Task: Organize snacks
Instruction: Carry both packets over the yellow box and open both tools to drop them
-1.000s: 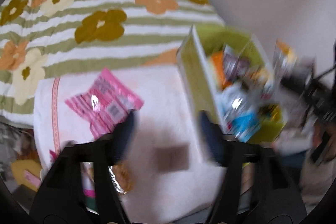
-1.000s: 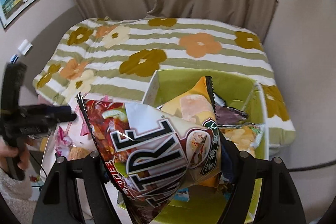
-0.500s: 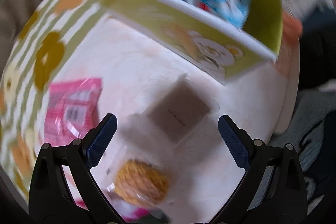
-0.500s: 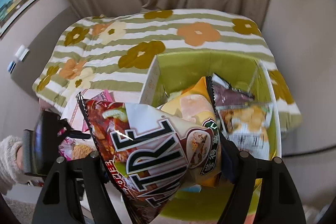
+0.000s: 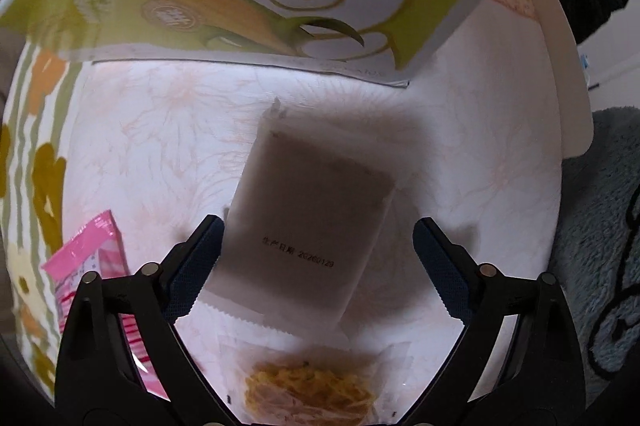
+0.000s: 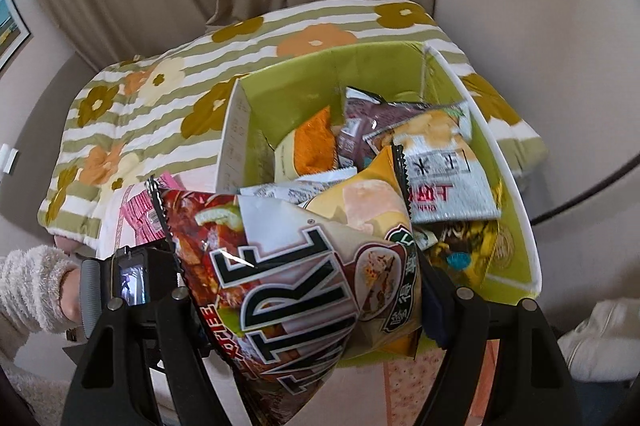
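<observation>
The grey sachet (image 5: 308, 226) bears "生产日期 20260129" near its lower edge. The large chip bag (image 6: 296, 290) shows the letters "TRE". Other print is unreadable.

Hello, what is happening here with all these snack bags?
Someone sorts snacks into a green box. The right gripper is shut on a large chip bag, held above the box. The left gripper is open over a grey packet lying on the white cloth, not yet gripping it.
</observation>
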A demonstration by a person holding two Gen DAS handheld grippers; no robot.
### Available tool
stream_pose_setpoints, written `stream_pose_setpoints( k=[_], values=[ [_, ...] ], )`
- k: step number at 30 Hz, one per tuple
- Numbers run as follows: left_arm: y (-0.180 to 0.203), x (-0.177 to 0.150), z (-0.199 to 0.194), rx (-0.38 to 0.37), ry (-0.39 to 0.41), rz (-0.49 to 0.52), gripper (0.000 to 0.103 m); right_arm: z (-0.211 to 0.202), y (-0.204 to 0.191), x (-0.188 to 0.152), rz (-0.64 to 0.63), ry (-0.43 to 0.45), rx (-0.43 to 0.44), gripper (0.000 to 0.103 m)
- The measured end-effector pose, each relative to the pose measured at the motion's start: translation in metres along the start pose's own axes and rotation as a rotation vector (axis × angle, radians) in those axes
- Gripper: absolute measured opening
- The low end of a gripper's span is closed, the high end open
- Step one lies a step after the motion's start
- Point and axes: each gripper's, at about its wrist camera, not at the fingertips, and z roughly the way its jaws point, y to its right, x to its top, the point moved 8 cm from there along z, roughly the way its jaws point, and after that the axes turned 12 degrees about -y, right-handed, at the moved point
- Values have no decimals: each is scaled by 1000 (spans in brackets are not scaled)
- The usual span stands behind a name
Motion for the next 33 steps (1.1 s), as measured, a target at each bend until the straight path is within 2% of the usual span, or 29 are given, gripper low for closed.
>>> stream_pose_setpoints(
  k=[3,5,10,13,18,24,26,33],
  values=[
    [-2,-3,1,51,4,20,74,-1,1,-4,16,7,-2,73],
    [-7,-7,0,41,8,17,69,-2,1,-5,20,11,-4,73],
    [-12,-15,-3,21,14,-9,66,-3,0,-6,18,15,-7,73],
    [-17,-22,-16,-37,34,-99,65,-5,-1,-4,10,19,0,73],
    [-24,-36,-61,-51,105,-228,65,-15,2,3,-22,36,7,73],
    [-38,-39,-138,-56,215,-397,65,-30,7,17,-80,63,25,73],
    [-41,-35,-161,-45,250,-441,65,-36,14,24,-106,77,31,73],
    [-82,17,-220,-2,355,-627,65,-56,41,52,-166,139,55,73]
  ],
)
